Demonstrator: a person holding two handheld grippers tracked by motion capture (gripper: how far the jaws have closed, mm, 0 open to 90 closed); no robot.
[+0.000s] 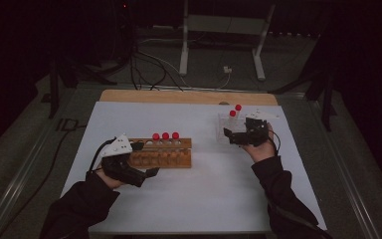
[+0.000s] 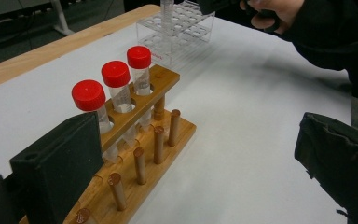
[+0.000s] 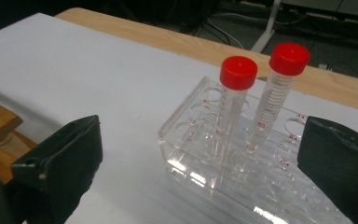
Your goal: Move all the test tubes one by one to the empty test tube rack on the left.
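Red-capped tubes (image 2: 115, 88) stand upright in the wooden rack (image 2: 140, 154), just ahead of my left gripper (image 1: 129, 167), nearest it. Its fingers (image 2: 58, 172) are spread and empty, one against the rack's end. My right gripper (image 1: 243, 135), also released, faces the clear rack (image 3: 242, 177).

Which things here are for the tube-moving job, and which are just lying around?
For the job:
- wooden rack with three red-capped tubes
- clear rack with two red-capped tubes
- left claw and right claw, both open and holding nothing

Just lying around:
- cables on the floor
- white stand behind the table
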